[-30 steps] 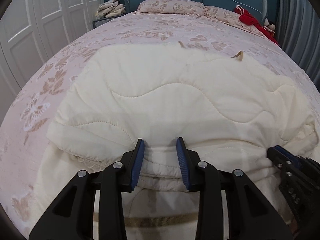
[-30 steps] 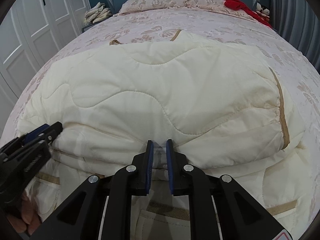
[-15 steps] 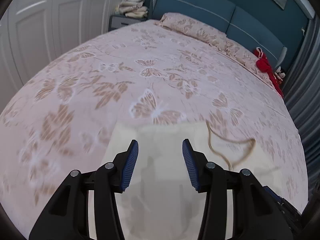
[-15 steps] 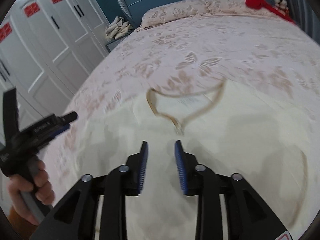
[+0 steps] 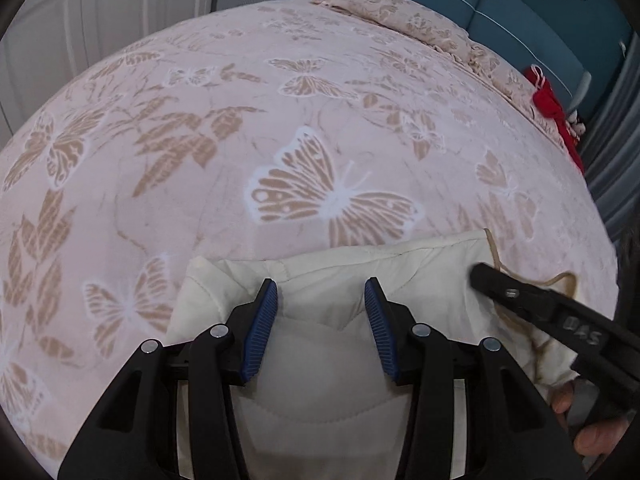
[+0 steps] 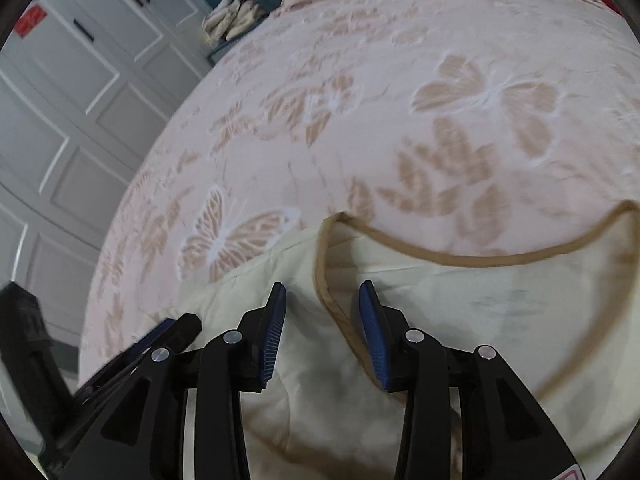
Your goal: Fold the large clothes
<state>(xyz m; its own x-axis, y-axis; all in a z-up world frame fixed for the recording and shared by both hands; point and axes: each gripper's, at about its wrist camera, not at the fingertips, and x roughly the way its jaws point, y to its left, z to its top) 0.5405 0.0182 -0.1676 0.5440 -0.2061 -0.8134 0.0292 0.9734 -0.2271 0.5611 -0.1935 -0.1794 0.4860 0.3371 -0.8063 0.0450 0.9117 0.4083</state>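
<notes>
A cream quilted garment point(image 5: 320, 344) with tan trim lies on the pink butterfly bedspread point(image 5: 280, 128). My left gripper point(image 5: 321, 296) is open and empty over the garment's far shoulder corner. My right gripper point(image 6: 322, 300) is open and empty, its jaws on either side of the tan-trimmed neckline point(image 6: 460, 254) of the garment point(image 6: 460, 320). The right gripper also shows at the right of the left wrist view point(image 5: 532, 304), and the left gripper at the lower left of the right wrist view point(image 6: 160, 336).
Pillows point(image 5: 400, 16) and a red item point(image 5: 552, 100) lie at the head of the bed by the teal headboard point(image 5: 520, 8). White wardrobe doors point(image 6: 80, 92) stand to the left. Folded cloths point(image 6: 236, 16) sit on a bedside stand.
Both grippers have let go of the garment's lower fold and opened. They have moved forward over the garment to its collar end, which now fills the near view.
</notes>
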